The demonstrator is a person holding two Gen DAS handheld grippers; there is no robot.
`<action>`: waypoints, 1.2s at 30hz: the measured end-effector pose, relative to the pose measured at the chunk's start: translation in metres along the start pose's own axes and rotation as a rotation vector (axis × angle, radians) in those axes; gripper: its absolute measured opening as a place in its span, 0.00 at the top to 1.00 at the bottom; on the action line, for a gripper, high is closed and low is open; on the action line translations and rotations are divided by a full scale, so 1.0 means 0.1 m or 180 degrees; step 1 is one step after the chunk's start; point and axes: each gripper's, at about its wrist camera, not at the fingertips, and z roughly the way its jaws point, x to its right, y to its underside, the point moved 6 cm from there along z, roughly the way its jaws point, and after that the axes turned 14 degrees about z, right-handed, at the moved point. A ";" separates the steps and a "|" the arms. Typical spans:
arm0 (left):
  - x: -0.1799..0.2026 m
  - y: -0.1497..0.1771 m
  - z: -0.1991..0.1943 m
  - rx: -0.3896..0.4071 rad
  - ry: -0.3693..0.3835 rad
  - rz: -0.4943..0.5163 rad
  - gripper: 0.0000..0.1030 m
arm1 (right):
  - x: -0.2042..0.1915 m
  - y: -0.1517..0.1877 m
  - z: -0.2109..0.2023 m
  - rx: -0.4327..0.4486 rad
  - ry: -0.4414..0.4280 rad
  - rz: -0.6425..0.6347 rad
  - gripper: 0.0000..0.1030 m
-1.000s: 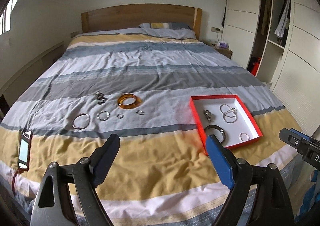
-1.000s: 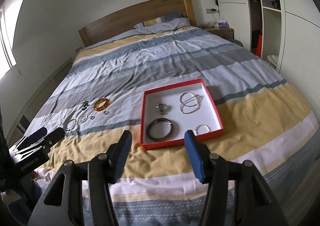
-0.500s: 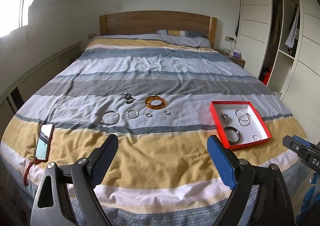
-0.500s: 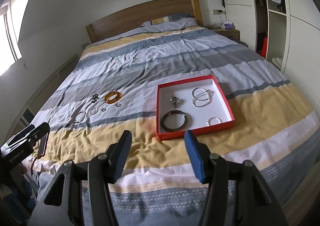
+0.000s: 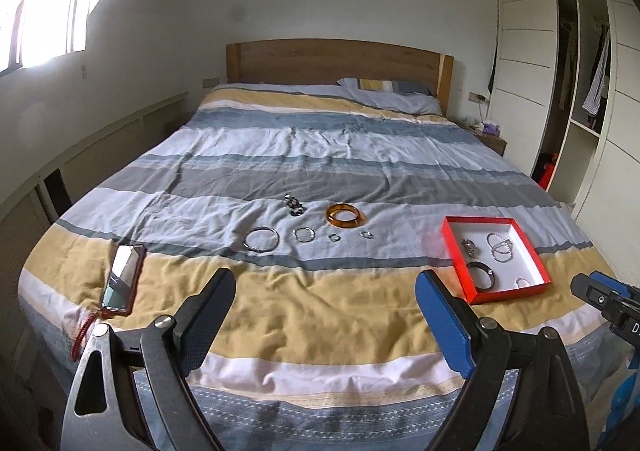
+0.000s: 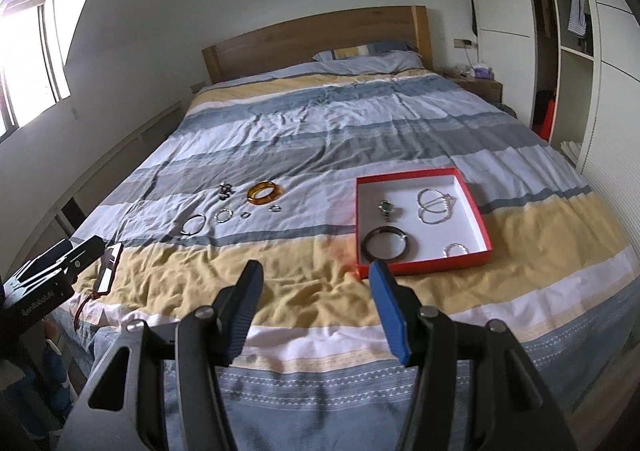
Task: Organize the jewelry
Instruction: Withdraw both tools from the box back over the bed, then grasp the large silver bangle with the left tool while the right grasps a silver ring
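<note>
Both grippers farther from red tray (image 6: 482, 229)

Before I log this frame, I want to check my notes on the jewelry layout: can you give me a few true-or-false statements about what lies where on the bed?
1. The amber bangle lies inside the red tray. False: it lies on the bedspread, apart from the tray.
2. A wristwatch lies in the tray. True.
3. The right gripper holds a ring. False: nothing is between its fingers.
4. A phone lies on the bedspread near the bed's left edge. True.
5. The dark bangle lies in the tray. True.
6. The left gripper is shut. False: it stands wide open and empty.
</note>
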 end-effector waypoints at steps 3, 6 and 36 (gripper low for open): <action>-0.05 0.02 -0.02 0.0000 -0.0004 -0.0052 0.12 | -0.08 0.02 -0.01 0.0006 -0.0025 -0.0044 0.48; -0.09 0.03 -0.02 0.0006 -0.0022 -0.0074 0.12 | -0.14 0.03 -0.02 0.0022 -0.0052 -0.0081 0.48; -0.64 0.44 1.04 -0.0520 -0.0109 -0.0198 0.12 | -0.44 0.14 1.27 -0.0443 -0.0090 -0.0251 0.48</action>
